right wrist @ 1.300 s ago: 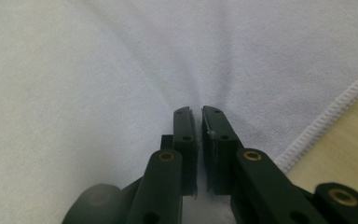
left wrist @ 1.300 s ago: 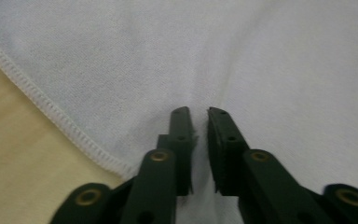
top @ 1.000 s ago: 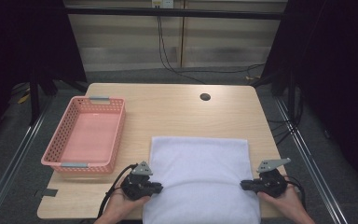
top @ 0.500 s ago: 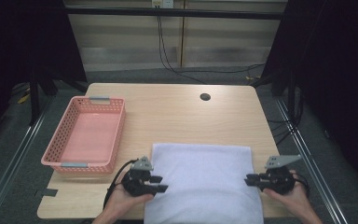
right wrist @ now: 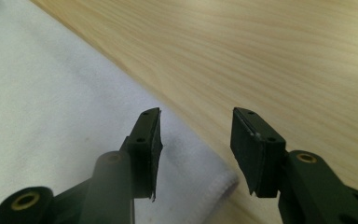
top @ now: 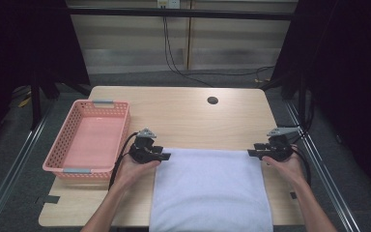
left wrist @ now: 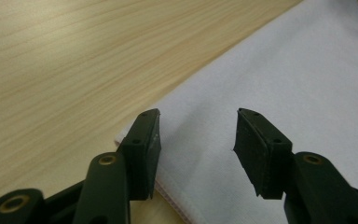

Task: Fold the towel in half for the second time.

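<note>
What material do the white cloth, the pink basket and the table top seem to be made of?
The white cloth looks like soft terry or microfibre: matte, slightly fuzzy, with a stitched hem at its corner. The pink basket looks like moulded plastic, with perforated walls and an even colour. The table top looks like pale wood or wood-pattern laminate: straight grain lines with a smooth finish; which one is unclear.

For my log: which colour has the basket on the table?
The basket is pink, seen best in the high view.
</note>
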